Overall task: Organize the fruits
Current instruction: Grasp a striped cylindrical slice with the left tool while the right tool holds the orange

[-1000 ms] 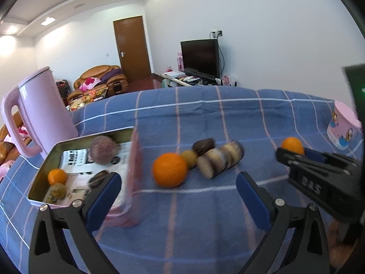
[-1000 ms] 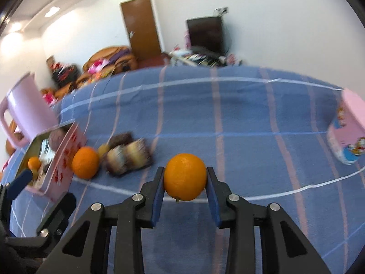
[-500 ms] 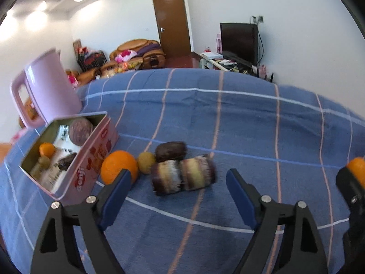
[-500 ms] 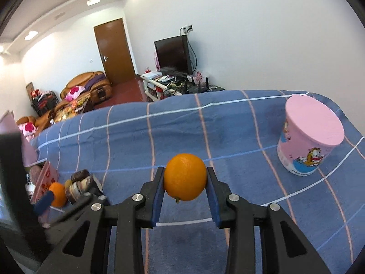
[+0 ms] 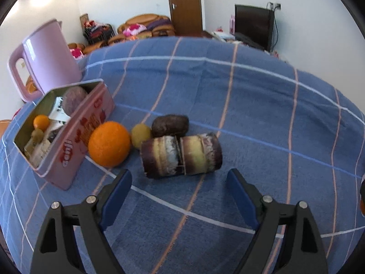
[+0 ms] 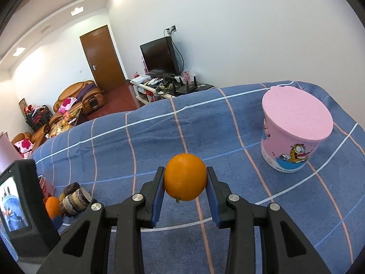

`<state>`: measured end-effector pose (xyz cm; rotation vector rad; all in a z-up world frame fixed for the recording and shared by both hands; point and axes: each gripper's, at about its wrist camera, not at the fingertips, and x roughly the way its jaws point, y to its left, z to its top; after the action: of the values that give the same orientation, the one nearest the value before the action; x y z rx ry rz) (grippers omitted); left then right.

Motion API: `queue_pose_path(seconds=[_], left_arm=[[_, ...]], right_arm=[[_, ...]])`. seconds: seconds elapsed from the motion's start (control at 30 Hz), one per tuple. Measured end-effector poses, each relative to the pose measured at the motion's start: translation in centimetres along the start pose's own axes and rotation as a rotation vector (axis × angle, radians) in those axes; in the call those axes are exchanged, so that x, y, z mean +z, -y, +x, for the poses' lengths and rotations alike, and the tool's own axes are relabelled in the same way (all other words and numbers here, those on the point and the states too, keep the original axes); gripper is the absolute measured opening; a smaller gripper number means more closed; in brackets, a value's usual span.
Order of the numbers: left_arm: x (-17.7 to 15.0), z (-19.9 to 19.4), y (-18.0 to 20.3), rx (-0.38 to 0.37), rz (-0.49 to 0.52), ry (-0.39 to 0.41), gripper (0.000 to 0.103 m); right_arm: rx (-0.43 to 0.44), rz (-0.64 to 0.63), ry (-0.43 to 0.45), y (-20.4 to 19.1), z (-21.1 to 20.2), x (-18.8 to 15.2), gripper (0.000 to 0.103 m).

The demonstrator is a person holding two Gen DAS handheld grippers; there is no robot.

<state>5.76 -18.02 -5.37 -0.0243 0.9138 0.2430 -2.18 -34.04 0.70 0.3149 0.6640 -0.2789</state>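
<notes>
My left gripper (image 5: 178, 175) is open and hovers just in front of two striped sugarcane pieces (image 5: 181, 155) lying end to end on the blue checked cloth; nothing is between its fingers. Behind them lie a dark brown fruit (image 5: 170, 125) and a small yellow-green fruit (image 5: 141, 135). A large orange (image 5: 108, 143) rests against the open pink tin (image 5: 75, 146), which holds a small orange (image 5: 41, 122) and a purple round fruit (image 5: 74, 97). My right gripper (image 6: 185, 182) is shut on another orange (image 6: 184, 177), held above the cloth.
A pink jug (image 5: 49, 57) stands behind the tin at the left. A pink lidded tub (image 6: 294, 134) sits on the cloth to the right of the held orange. The back of the left gripper (image 6: 20, 205) fills the right wrist view's lower left.
The left gripper has tilted down and come closer to the sugarcane pieces, its jaws a little narrower. The right gripper has swung right with its orange, and the pink tub now looms larger.
</notes>
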Motion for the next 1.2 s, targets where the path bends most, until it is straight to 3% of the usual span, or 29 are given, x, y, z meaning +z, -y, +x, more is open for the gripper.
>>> queue_pose_path(seconds=[0.17, 0.33, 0.53, 0.63, 0.73, 0.8, 1.1, 1.2], left_arm=[[0.0, -0.5, 0.7, 0.018, 0.130, 0.049, 0.088], [0.4, -0.1, -0.6, -0.063, 0.234, 0.042, 0.083], [1.2, 0.5, -2.7, -0.273, 0.330, 0.010, 0.082], [1.6, 0.5, -2.9, -0.353, 0.411, 0.031, 0.081], [2.3, 1.2, -3.6, -0.482, 0.400, -0.014, 0.077], [2.7, 1.0, -3.7, -0.500, 0.399, 0.014, 0.068], [0.7, -1.4, -3.6, -0.525, 0.581, 0.064, 0.067], [-0.1, -2.2, -4.4, -0.573, 0.618, 0.062, 0.067]], right_arm=[[-0.001, -0.015, -0.013, -0.3, 0.5, -0.2, 0.037], [-0.003, -0.015, -0.019, -0.3, 0.6, -0.3, 0.037], [-0.005, -0.014, -0.027, -0.3, 0.7, -0.3, 0.036], [-0.001, -0.021, -0.030, -0.5, 0.7, -0.3, 0.036], [0.009, -0.022, -0.030, -0.7, 0.6, -0.2, 0.036], [0.017, -0.021, -0.028, -0.7, 0.5, -0.1, 0.036], [0.049, 0.001, -0.029, -0.5, 0.1, 0.1, 0.036], [0.059, 0.006, -0.023, -0.5, -0.3, 0.1, 0.036]])
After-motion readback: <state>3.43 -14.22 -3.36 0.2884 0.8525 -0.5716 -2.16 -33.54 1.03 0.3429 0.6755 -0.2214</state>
